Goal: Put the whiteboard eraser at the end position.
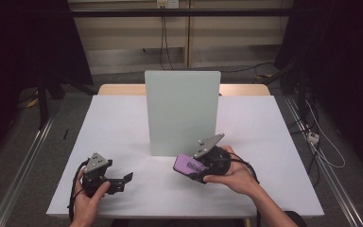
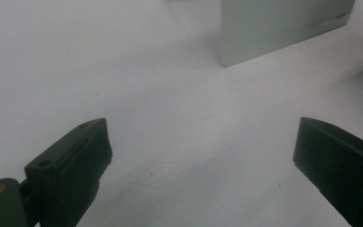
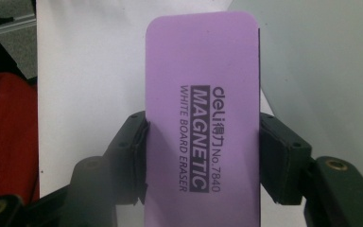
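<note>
Your right gripper (image 1: 189, 166) is clamped on a purple whiteboard eraser (image 1: 188, 165), its two black jaws pressing the eraser's long sides. In the right gripper view the eraser (image 3: 201, 123) stands up between the jaws and reaches well past their tips; its face reads "deli MAGNETIC WHITE BOARD ERASER No. 7840". From the high view, the eraser sits just in front of the pale green upright board (image 1: 182, 112), near the board's lower right corner, and juts out to the left of your right hand (image 1: 234, 175), which wraps the gripper body from behind. Whether the eraser touches the table (image 1: 123, 127) cannot be told.

Your left gripper (image 1: 123, 182) has its jaws spread wide apart with nothing between them. It is well to the left of the board and nearer to you, low over the white table, and your left hand (image 1: 87, 201) holds it from below. In the left gripper view the jaws frame bare white tabletop (image 2: 170, 118), and the board's lower corner (image 2: 274, 28) stands at the upper right, well beyond the jaw tips.

The board itself stands upright on the table, about midway across it. In the right gripper view, something red (image 3: 7, 137) shows at the left edge, beyond the table's edge; what it is cannot be told
</note>
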The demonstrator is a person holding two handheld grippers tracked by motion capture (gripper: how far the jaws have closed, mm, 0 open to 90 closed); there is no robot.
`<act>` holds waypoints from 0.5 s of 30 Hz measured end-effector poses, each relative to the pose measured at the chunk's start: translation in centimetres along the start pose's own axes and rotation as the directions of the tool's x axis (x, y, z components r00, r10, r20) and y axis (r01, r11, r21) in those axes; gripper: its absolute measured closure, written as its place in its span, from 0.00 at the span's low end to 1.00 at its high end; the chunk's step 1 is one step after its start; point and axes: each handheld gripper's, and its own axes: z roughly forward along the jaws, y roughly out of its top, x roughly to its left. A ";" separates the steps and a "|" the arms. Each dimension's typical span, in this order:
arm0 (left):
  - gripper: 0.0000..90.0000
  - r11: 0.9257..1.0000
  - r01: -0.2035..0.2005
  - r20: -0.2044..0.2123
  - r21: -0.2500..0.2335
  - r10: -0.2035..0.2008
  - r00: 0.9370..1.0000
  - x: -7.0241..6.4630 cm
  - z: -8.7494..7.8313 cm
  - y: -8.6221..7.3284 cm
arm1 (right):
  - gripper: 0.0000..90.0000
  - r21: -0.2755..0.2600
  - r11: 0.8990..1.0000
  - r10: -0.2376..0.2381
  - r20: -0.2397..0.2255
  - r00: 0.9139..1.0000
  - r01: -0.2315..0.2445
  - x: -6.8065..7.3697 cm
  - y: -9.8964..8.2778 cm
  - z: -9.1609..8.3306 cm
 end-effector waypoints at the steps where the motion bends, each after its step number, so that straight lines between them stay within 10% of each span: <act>1: 0.05 1.000 -0.003 0.000 0.003 0.003 1.000 0.0 -0.1 0.0 | 0.46 0.005 1.000 -0.003 0.003 1.000 0.003 0.1 0.0 0.1; 15: 0.05 1.000 0.003 0.004 -0.006 -0.003 1.000 0.1 -0.5 -0.1 | 0.46 0.050 0.999 0.016 -0.029 0.999 -0.015 0.6 0.2 1.1</act>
